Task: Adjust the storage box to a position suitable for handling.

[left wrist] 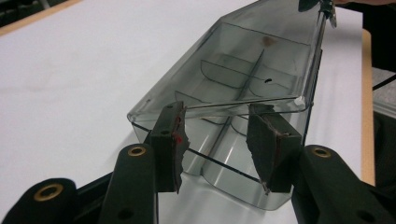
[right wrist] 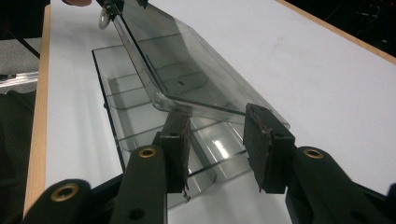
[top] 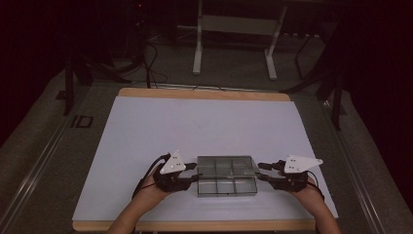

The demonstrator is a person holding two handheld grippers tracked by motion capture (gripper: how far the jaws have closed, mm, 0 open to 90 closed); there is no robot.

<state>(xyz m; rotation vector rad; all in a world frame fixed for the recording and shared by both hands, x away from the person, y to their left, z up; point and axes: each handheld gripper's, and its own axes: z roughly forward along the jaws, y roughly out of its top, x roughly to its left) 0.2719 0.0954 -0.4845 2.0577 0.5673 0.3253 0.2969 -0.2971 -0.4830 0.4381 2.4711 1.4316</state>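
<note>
A clear compartment box (top: 227, 175) sits near the front edge of the table (top: 146, 126), between the left gripper (top: 194, 173) and the right gripper (top: 263, 171), one at each short end. Its hinged lid (left wrist: 243, 65) stands partly raised, tilted over the divided tray, so opening seems about midway. Both grippers' fingers (left wrist: 169, 140) are partly apart, straddling the lid's ends without visibly pinching; nothing is firmly held. The compartments look empty.
</note>
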